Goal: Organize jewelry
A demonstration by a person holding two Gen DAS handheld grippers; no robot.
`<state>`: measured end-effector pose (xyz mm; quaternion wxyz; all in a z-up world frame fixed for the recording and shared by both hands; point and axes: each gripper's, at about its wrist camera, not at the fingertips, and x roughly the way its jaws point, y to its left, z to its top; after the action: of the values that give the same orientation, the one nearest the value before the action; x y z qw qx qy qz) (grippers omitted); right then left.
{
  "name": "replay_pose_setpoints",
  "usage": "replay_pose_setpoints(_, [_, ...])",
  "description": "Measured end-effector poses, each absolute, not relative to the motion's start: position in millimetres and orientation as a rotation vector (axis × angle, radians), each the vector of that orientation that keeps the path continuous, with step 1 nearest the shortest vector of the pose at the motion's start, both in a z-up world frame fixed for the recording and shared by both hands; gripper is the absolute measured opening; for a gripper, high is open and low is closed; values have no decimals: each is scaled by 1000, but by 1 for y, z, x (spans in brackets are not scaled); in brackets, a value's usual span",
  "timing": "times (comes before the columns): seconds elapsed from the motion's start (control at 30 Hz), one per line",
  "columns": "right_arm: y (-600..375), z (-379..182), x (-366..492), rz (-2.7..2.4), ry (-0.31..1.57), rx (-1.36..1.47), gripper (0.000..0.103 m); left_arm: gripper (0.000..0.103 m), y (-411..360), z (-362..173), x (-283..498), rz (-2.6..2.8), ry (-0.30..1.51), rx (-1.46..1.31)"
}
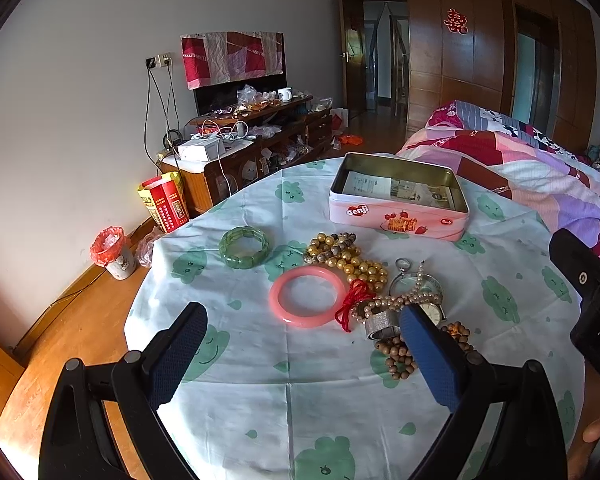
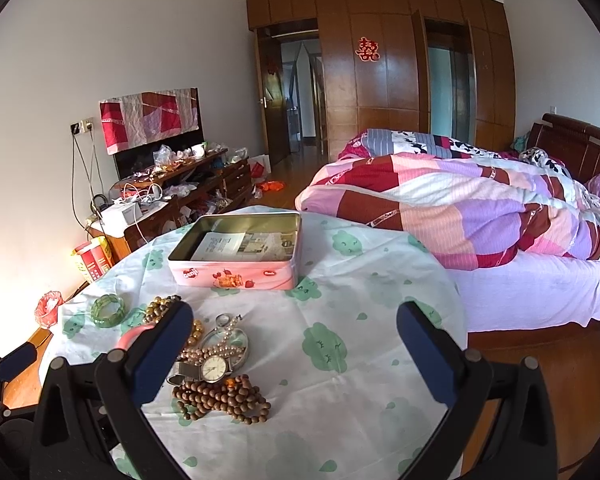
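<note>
Pink bangle point(image 1: 308, 296) ahead of spread left gripper point(image 1: 304, 334).

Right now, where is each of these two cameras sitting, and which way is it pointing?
Left wrist view: rides on the left gripper, above the table's near edge, facing the pink bangle and tin box; both open fingers, the other gripper and a fingertip show.
Right wrist view: rides on the right gripper, further right, facing the bed; open fingers show, left gripper at lower left.
Shared: tin box, watch, wooden beads.
</note>
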<state>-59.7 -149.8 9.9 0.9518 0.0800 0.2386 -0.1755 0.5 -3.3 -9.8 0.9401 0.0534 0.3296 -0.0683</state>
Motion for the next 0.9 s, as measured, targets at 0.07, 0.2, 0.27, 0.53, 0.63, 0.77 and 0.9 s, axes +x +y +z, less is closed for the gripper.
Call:
replay_pose_setpoints(0.07, [-150, 10, -60, -356, 484, 164, 103, 97, -4, -10, 1, -140, 669, 108])
replay_pose_setpoints(0.2, [-150, 9, -61, -355, 477, 165, 103, 97, -3, -9, 0, -136, 667, 107])
replay_pose_setpoints(0.27, [-150, 10, -60, -353, 478, 163, 103, 97, -3, -8, 0, -137, 668, 107])
replay_pose_setpoints(0.53, [-149, 10, -61, -354, 476, 164, 103, 97, -1, -8, -1, -136, 663, 105])
replay_pose_setpoints(0.63, [-149, 10, -61, -354, 475, 163, 103, 97, -1, -7, -1, -135, 663, 106])
replay_pose_setpoints(0.77, [-149, 11, -61, -354, 475, 162, 103, 97, 0, -5, -2, -136, 658, 104])
replay_pose_setpoints(0.9, [-149, 10, -61, -355, 473, 163, 103, 97, 1, -3, -3, -130, 655, 103])
